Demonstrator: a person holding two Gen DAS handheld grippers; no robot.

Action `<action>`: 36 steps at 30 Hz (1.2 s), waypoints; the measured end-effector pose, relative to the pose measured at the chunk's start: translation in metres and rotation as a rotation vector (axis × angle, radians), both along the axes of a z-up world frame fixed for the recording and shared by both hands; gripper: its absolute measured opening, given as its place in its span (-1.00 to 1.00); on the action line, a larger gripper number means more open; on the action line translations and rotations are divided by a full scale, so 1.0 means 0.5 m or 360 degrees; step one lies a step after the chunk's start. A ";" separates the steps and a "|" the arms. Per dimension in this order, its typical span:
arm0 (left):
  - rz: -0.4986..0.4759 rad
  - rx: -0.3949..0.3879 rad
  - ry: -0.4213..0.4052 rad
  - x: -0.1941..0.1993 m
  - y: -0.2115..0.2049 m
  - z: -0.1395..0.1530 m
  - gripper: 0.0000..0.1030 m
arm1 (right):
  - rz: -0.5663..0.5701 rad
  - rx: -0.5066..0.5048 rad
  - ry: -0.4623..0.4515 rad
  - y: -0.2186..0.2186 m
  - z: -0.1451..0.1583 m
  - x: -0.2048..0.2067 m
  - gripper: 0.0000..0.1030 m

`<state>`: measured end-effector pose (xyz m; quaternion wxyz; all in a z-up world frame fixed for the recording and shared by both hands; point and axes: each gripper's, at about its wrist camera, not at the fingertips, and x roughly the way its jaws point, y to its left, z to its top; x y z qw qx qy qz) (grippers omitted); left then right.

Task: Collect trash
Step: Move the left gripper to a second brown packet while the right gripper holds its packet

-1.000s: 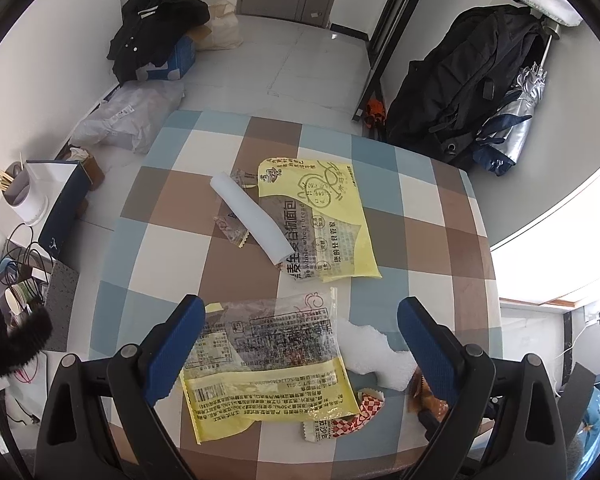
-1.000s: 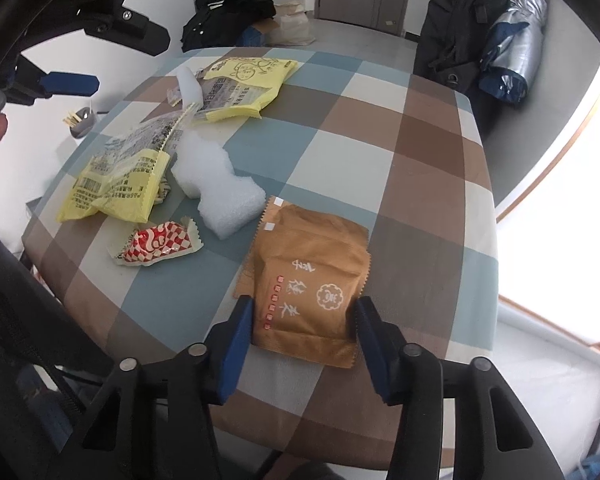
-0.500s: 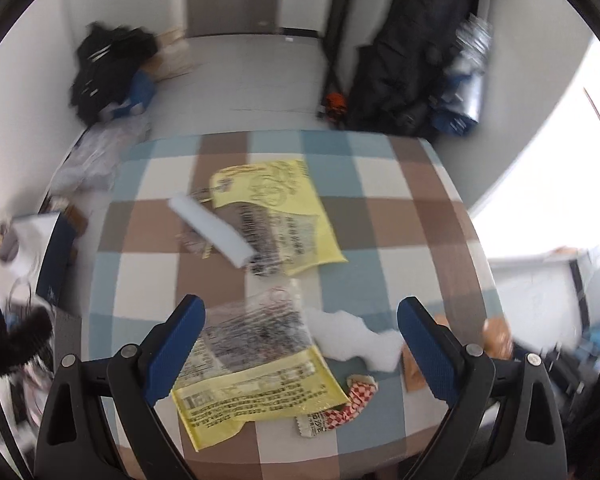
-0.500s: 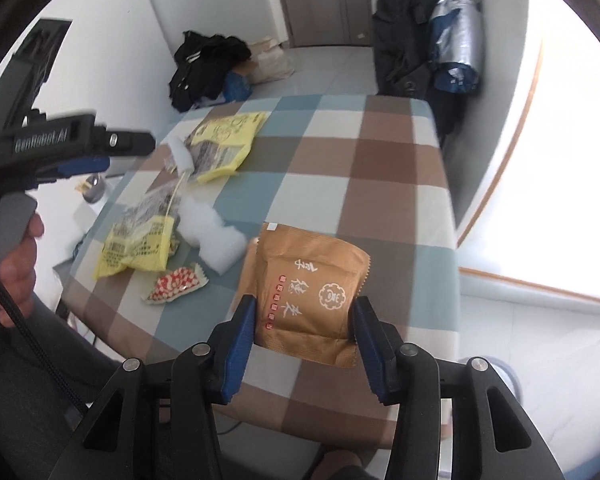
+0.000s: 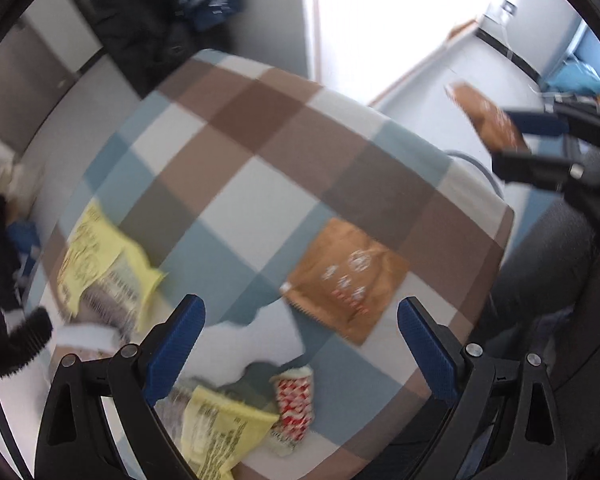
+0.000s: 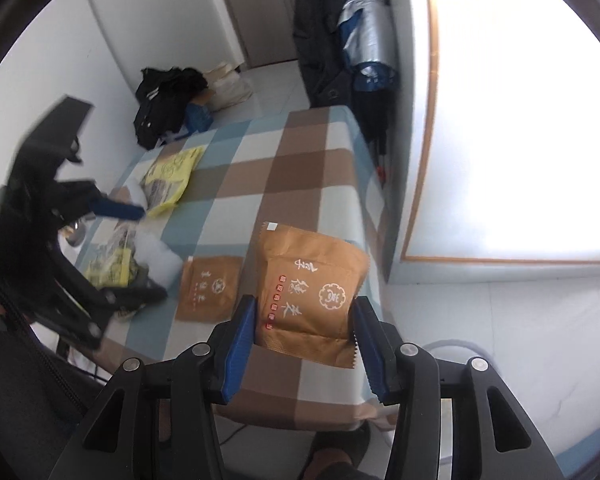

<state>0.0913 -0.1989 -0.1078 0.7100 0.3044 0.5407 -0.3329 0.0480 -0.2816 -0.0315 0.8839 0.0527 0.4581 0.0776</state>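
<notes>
A brown packet [image 6: 310, 290] is pinched between the blue pads of the right gripper [image 6: 305, 344] and held lifted off the checked table [image 6: 300, 168]. A second brown packet [image 5: 346, 276] is seen flat on the table near its edge. The left gripper [image 5: 300, 344] is held above it, jaws spread wide, nothing between. Yellow wrappers [image 5: 100, 264], white foam [image 5: 252, 340] and a red-checked wrapper [image 5: 294, 404] are scattered beside it.
</notes>
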 end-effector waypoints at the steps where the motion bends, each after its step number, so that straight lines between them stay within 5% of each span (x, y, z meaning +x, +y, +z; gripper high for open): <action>1: -0.0052 0.0003 0.0011 -0.002 -0.010 -0.004 0.85 | -0.0007 0.0017 -0.0051 -0.007 0.017 -0.004 -0.08; 4: -0.0166 0.0048 0.0061 0.002 -0.046 -0.027 0.85 | -0.0044 -0.0006 -0.0153 -0.020 0.048 -0.013 -0.07; 11: -0.0170 0.0105 0.0223 0.035 -0.080 -0.076 0.85 | -0.0145 0.0049 -0.0163 -0.061 0.057 -0.003 -0.07; 19: -0.0178 0.0064 0.0178 0.013 -0.082 -0.071 0.82 | -0.0159 0.0051 -0.0218 -0.068 0.071 -0.001 -0.07; 21: -0.0157 0.0042 0.0168 0.009 -0.077 -0.063 0.68 | -0.0168 0.0063 -0.0229 -0.070 0.074 -0.002 -0.07; 25: -0.0095 0.0010 0.0173 0.018 -0.049 -0.050 0.10 | -0.0185 0.0074 -0.0236 -0.073 0.073 -0.003 -0.07; 36: 0.0068 -0.0043 0.0199 0.022 -0.016 -0.056 -0.13 | -0.0173 0.0067 -0.0220 -0.064 0.067 0.004 -0.07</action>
